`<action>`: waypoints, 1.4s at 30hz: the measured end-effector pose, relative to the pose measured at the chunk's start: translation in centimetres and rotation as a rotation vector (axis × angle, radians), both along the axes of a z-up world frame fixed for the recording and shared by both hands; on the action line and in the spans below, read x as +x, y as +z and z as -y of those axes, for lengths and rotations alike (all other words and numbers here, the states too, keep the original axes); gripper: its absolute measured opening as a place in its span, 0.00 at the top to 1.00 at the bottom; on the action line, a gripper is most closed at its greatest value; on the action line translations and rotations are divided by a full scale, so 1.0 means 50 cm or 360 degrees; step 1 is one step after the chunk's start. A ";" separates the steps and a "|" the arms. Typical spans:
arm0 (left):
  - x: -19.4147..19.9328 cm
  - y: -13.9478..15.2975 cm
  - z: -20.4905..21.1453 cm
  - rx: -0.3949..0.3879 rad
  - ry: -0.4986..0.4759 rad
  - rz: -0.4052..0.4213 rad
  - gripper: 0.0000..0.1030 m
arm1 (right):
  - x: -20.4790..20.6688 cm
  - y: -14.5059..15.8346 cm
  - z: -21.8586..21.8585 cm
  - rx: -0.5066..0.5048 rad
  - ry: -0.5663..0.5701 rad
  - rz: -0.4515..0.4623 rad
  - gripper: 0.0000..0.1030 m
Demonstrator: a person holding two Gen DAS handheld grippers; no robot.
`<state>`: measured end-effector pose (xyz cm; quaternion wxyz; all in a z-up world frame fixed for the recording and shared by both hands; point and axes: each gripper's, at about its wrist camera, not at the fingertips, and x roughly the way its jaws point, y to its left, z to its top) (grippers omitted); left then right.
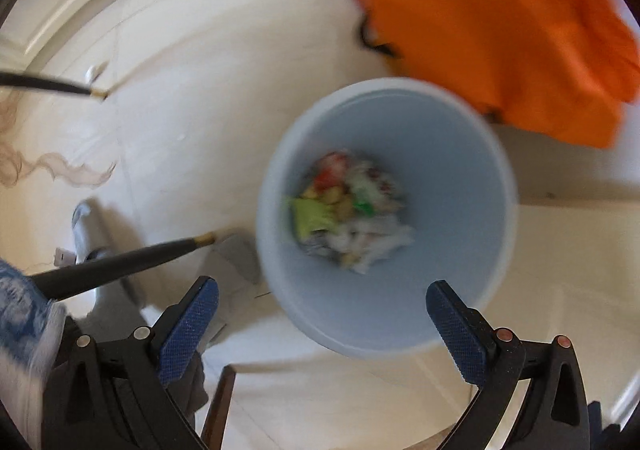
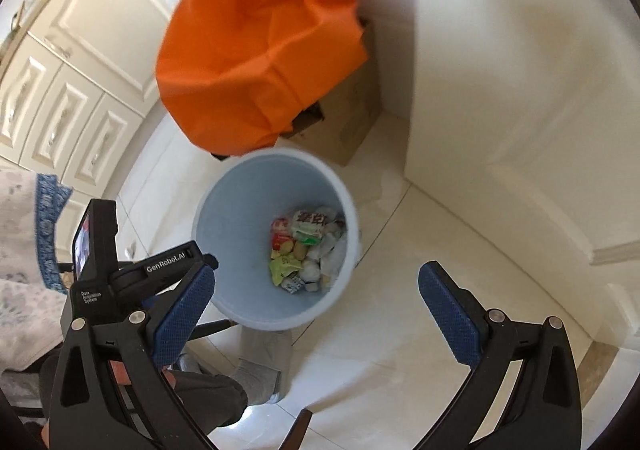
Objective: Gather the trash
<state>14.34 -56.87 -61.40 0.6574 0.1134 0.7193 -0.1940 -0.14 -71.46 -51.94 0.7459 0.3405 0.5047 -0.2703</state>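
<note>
Right wrist view: upright bin (image 2: 276, 250), mouth upward, holds trash (image 2: 308, 254); both hand-held grippers (image 2: 316, 290) (image 1: 322, 304) gape empty.

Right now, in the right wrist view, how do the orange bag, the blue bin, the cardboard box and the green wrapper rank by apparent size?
1. orange bag
2. blue bin, nearly as big
3. cardboard box, mostly hidden behind the bag, so unsure
4. green wrapper

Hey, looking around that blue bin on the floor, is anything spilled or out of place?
Nothing looks spilled. The wrappers and crumpled paper all lie inside the light blue bin, which stands upright on the tiled floor. The only untidy thing is the orange cloth draped loosely over a cardboard box behind it.
</note>
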 end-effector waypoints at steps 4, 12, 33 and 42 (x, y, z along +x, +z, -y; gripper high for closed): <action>-0.052 0.081 0.004 -0.0184 -0.0161 0.0089 0.01 | -0.050 0.087 -0.007 -0.0085 -0.0043 0.0054 0.00; -0.173 0.317 -0.078 -0.0523 -0.0346 0.0369 0.01 | -0.126 0.300 -0.031 -0.0316 -0.0111 0.0271 0.00; -0.326 0.853 -0.639 -0.0805 -0.0076 0.1405 0.01 | -0.023 0.671 -0.302 -0.0571 0.0361 0.0806 0.00; -0.491 0.999 -0.909 -0.0672 0.0261 0.1803 0.01 | 0.006 0.815 -0.519 -0.0649 0.0708 0.1092 0.00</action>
